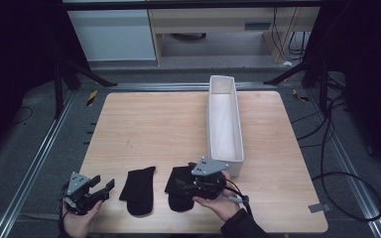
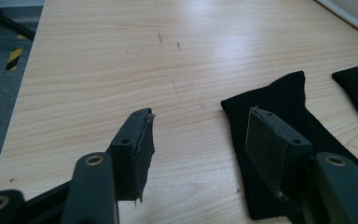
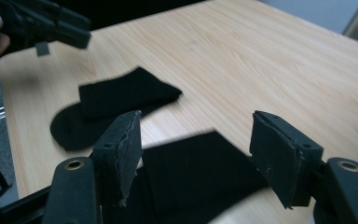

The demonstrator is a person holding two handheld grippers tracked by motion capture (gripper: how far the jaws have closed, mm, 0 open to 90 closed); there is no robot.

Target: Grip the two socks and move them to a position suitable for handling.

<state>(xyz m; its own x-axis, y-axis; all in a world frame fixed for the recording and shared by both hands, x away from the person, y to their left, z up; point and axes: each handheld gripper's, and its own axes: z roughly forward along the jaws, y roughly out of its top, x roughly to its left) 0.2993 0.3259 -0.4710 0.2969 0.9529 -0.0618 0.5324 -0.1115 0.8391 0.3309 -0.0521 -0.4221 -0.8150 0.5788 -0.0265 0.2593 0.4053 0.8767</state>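
2 black ribbed socks [image 1: 139, 190] [image 1: 178, 188] flat on pale woodgrain table [image 1: 154, 124], left gripper [image 1: 101, 188] and right gripper [image 1: 186, 186] released, seemingly empty

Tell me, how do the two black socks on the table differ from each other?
The left sock lies fully in the open, clear of both grippers, while the right sock sits partly under the right gripper, whose open jaws hover over it. The left sock is nearer the left gripper; the right sock is nearer the white bin. Both are black, lie flat on the wooden table near its front edge, and neither is gripped.
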